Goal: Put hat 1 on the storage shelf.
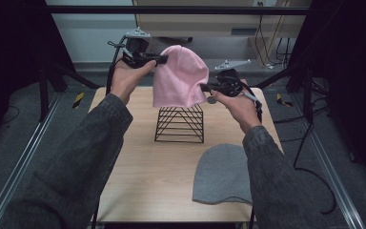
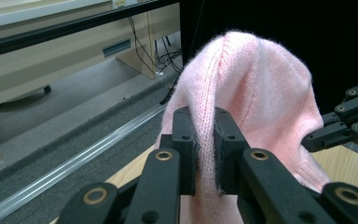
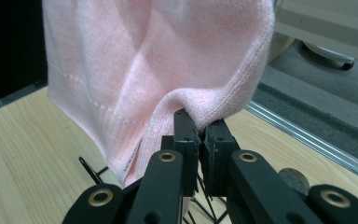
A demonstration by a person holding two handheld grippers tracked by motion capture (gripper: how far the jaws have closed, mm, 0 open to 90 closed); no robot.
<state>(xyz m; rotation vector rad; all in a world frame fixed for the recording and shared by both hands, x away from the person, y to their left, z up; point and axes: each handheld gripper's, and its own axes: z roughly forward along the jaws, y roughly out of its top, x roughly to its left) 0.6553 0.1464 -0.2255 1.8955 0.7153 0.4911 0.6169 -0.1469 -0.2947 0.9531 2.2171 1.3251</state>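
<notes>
A pink knitted beanie (image 1: pixel 178 78) hangs in the air above a black wire stand (image 1: pixel 180 124), its lower edge close to the stand's top. My left gripper (image 1: pixel 164 59) is shut on the beanie's upper left edge; in the left gripper view the pink beanie (image 2: pixel 256 98) is pinched between the pads of my left gripper (image 2: pixel 207 156). My right gripper (image 1: pixel 204 88) is shut on the lower right corner; in the right gripper view my right gripper (image 3: pixel 199 140) clamps a fold of the pink beanie (image 3: pixel 158 60). A grey beanie (image 1: pixel 224 174) lies flat on the table.
The wooden table (image 1: pixel 138 167) has bare room to the left of and in front of the stand. Black frame posts stand at both sides, and cables trail over the floor at the right. A metal rail (image 2: pixel 74 163) runs along the floor.
</notes>
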